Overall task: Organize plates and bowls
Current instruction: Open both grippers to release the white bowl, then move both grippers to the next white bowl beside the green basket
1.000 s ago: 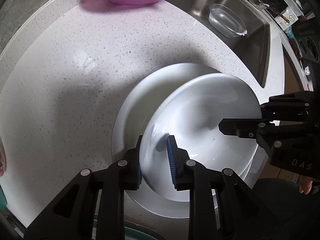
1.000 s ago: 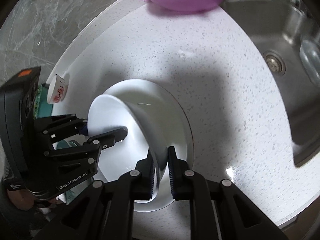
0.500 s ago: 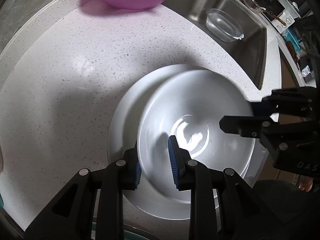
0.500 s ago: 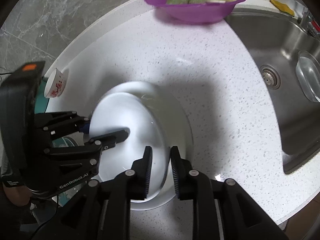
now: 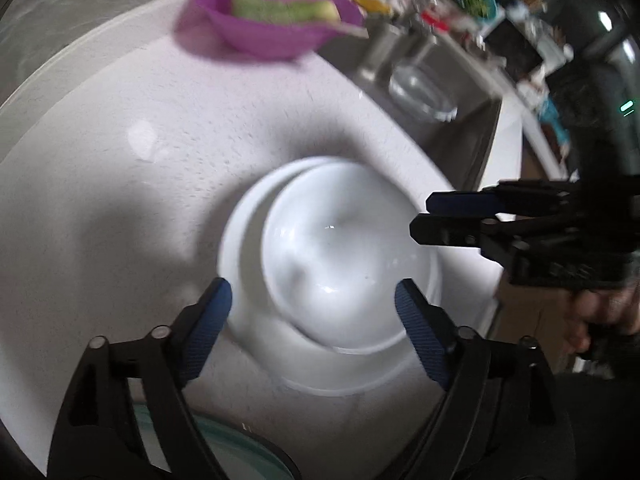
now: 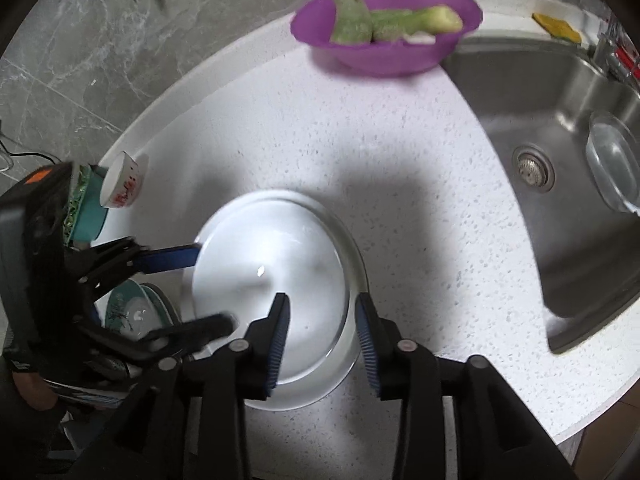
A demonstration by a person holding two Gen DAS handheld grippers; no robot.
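Nearest, left tongs (image 5: 308, 300) spread wide, jaws just opened, pinching nothing. Right tongs (image 6: 322, 332) part-spread too, jaws likewise just opened, pads clear of the rim below. White bowl (image 5: 344, 256) sitting nested off-centre in white plate (image 5: 240, 236) on the tabletop (image 5: 120, 160), released by both.

Glazed ceramic by the look: stiff, fairly heavy, slick, liable to chip. Best taken by the rim wall, a pad inside and a pad outside, one pair of tongs on each opposite side to stop tilting.

Tabletop edge just beside the stack on the near side; teal dish (image 6: 132, 312) close at the left. Beyond, broad bare speckled surface, good room for sliding or setting down. Sink (image 6: 560, 208) drop to the right, glass bowl (image 6: 612, 164) inside. Farthest, purple bowl (image 6: 384, 28) of greens near the wall.
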